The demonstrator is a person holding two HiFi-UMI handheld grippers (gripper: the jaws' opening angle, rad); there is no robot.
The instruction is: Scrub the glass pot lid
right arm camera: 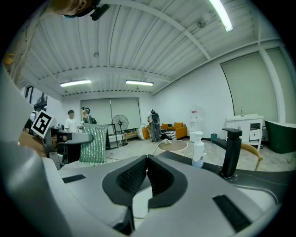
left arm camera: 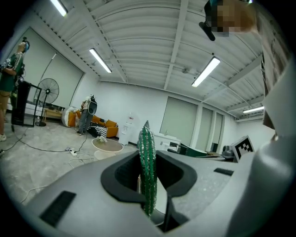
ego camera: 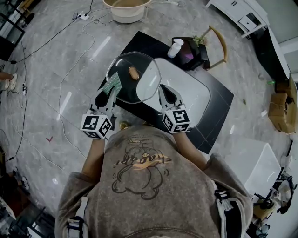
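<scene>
The glass pot lid [ego camera: 139, 81], clear with a brown knob [ego camera: 133, 72], is held up over the white sink [ego camera: 191, 95]. My right gripper [ego camera: 161, 89] is shut on the lid's right rim; in the right gripper view its jaws [right arm camera: 147, 162] meet with no gap. My left gripper [ego camera: 111, 92] is shut on a green glittery scrub cloth [ego camera: 112, 84] that lies against the lid's left edge. The cloth stands upright between the jaws in the left gripper view [left arm camera: 147, 162], and in the right gripper view it hangs at the left [right arm camera: 94, 143].
The sink is set in a black counter [ego camera: 219, 109] with a black faucet [right arm camera: 230, 152] and a white bottle [ego camera: 175, 48] at its far end. A beige round basin [ego camera: 126, 9], cables and cardboard boxes [ego camera: 279, 109] are on the floor. People stand far off.
</scene>
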